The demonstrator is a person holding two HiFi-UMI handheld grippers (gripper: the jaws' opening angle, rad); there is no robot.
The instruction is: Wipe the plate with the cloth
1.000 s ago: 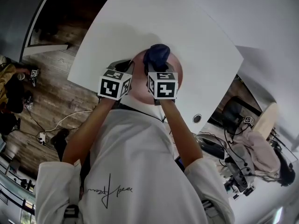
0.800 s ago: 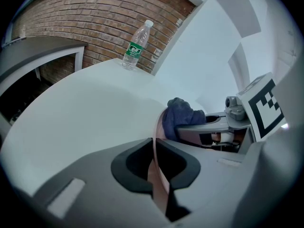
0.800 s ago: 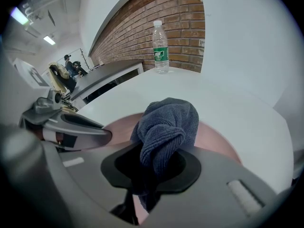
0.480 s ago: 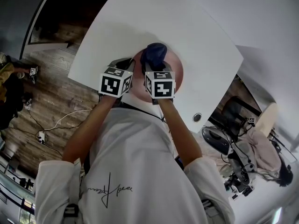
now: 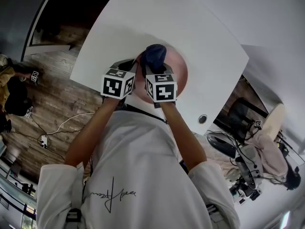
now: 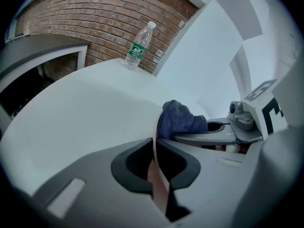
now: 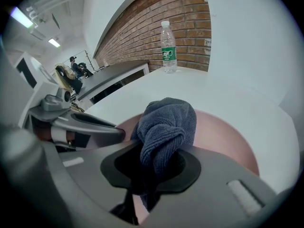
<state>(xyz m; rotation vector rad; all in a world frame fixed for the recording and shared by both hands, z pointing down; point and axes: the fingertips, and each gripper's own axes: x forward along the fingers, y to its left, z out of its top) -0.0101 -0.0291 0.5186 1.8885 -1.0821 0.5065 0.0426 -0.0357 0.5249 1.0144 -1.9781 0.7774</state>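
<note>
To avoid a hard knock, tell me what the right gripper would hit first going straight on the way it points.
The right gripper is shut on the cloth, which bulges ahead of it; pushed on, the cloth would probably press into the pink plate right beyond it, though depth is unclear.

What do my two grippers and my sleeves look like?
The left gripper and right gripper are matte grey with black scooped pads. Each carries a white cube printed with black square markers. The person wears a white top with dark handwritten-style print; its sleeves end near the elbows.
</note>
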